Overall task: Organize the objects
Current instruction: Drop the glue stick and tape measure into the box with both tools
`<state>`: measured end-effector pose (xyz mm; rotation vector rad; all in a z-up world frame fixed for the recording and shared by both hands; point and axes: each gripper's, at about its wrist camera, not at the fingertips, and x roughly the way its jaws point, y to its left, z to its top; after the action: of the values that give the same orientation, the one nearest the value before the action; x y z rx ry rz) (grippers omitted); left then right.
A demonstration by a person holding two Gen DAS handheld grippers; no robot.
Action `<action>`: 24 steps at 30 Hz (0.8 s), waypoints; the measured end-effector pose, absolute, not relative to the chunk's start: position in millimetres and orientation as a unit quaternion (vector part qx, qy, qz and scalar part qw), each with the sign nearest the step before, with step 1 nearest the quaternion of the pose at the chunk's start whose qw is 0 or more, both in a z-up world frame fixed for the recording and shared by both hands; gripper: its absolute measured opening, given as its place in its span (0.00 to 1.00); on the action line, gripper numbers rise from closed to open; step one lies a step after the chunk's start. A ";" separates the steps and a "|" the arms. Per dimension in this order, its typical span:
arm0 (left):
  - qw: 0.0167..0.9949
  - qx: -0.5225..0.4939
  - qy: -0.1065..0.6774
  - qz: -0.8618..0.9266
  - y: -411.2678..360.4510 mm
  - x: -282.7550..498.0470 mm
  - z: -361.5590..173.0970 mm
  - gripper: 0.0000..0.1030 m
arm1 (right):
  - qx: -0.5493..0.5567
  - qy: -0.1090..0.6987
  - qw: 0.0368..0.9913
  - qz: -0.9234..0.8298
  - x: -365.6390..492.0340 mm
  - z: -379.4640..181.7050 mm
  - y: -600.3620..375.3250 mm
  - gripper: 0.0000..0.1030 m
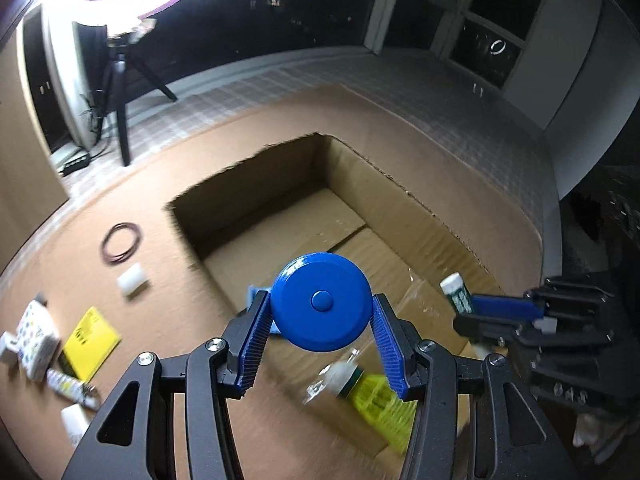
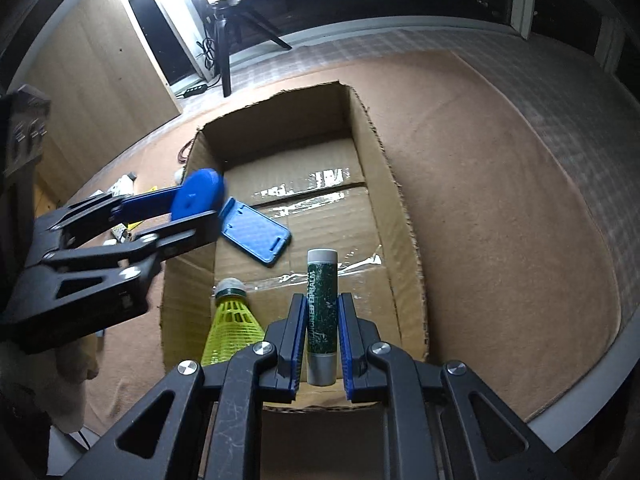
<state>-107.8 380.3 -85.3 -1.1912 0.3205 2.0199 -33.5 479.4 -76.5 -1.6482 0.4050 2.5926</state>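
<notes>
Two handheld grippers hang over an open cardboard box [image 2: 404, 216] that sits on a brown carpeted surface. The left gripper [image 1: 320, 316] has its blue ribbed fingers closed against the sides of a round blue disc [image 1: 320, 302] with a small button at its centre, possibly a tape measure; motion blur makes that hard to confirm. The disc is held above the box's near left wall. The right gripper [image 2: 322, 320] has its jaws nearly together, clamped on an upright green lip balm tube [image 2: 321, 312] with a grey cap, poised above the box's near end.

Inside the box already lie a flat blue case [image 2: 256, 236] on the taped floor and a yellow shuttlecock [image 2: 232, 328] at the near left corner. Outside, to the left, several items remain on the carpet: a dark ring of bands [image 1: 121, 243], a small white block [image 1: 131, 278], a yellow card [image 1: 92, 336] and a patterned packet [image 1: 36, 332].

The step in hand appears to be dropping both carried items into the box. Next, each gripper needs to lower inside the walls and open, choosing bare floor away from the case and shuttlecock.
</notes>
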 end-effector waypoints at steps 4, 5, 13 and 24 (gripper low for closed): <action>0.380 -0.466 0.138 0.787 399.6 -110.5 -93.8 0.52 | -0.532 0.132 0.023 0.836 -33.4 -78.7 483.4 0.14; 0.379 -0.466 0.141 0.787 403.7 -111.3 -95.6 0.52 | -0.532 0.132 0.023 0.836 -33.5 -78.8 483.6 0.14; 0.385 -0.463 0.140 0.786 406.4 -113.6 -92.0 0.63 | -0.516 0.149 0.025 0.843 -27.4 -71.7 490.0 0.41; 0.339 -0.454 0.097 0.818 314.0 -108.9 -56.4 0.63 | -0.482 0.163 -0.013 0.861 -28.5 -44.4 460.0 0.45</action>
<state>-108.9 314.0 -56.4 -1.1817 0.2521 2.1308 -28.5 460.0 -44.4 -1.5265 0.5156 2.7275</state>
